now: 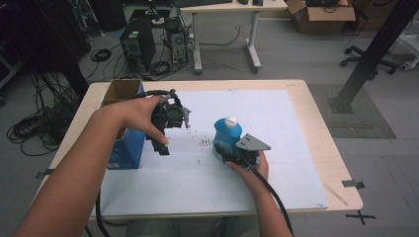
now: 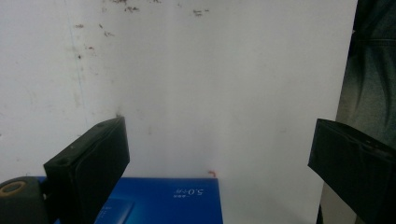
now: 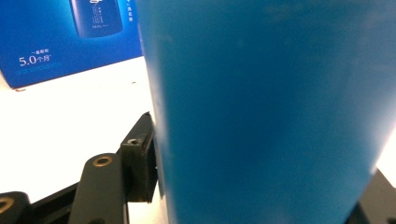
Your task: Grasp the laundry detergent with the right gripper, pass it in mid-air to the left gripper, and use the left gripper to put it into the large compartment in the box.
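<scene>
- On the white mat (image 1: 276, 163) that covers the pale wooden table (image 1: 323, 143), your right gripper (image 1: 228, 157) is clamped on the blue plastic bottle with the white cap (image 1: 227, 133); the bottle stands upright just right of the mat's middle, its base on the mat.
- From the right gripper view, the bottle's blue body (image 3: 266, 107) sits between the black jaws, and the left jaw's pad presses flat against its side.
- Your right hand (image 1: 257, 168) holds that gripper low, close to the near side of the bottle, with the grey three-cornered plate (image 1: 253, 143) on top.
- Your left gripper (image 1: 165, 136) hangs above the mat, left of the bottle and apart from it, pointing down, with its jaws spread wide and nothing between them.
- From the left gripper view, bare white mat (image 2: 210, 93) shows between the two jaws, and the blue printed face of the box (image 2: 177, 198) lies at the bottom edge.
- The open blue cardboard box (image 1: 126, 148) stands at the left edge of the mat, just beside your left hand (image 1: 133, 116).
</scene>
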`<state>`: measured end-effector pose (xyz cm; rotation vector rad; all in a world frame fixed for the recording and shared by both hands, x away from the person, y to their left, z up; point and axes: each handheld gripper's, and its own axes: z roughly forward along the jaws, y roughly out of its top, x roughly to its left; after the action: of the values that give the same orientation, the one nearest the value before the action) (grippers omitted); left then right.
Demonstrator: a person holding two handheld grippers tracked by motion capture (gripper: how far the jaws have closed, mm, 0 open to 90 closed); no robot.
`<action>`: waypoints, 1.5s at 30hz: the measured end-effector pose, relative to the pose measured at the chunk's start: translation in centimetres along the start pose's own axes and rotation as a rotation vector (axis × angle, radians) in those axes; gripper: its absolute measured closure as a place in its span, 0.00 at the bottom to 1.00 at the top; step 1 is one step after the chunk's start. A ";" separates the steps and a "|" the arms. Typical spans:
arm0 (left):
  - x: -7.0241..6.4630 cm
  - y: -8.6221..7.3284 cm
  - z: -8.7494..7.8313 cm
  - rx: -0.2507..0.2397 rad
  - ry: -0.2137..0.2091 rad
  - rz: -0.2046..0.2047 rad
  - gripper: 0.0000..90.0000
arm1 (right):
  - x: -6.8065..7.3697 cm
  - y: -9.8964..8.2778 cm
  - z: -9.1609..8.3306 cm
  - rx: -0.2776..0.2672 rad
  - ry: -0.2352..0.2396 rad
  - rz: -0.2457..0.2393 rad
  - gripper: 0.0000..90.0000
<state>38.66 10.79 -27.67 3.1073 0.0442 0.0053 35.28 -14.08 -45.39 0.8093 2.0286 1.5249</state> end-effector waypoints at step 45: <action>-0.5 0.5 -2.9 -0.024 0.003 0.000 0.06 | -1.2 7.9 -3.6 -0.011 0.197 -0.098 0.50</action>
<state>38.16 10.32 -24.74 3.0830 0.0433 0.0111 35.08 -15.79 -36.73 0.5658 2.1624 1.6129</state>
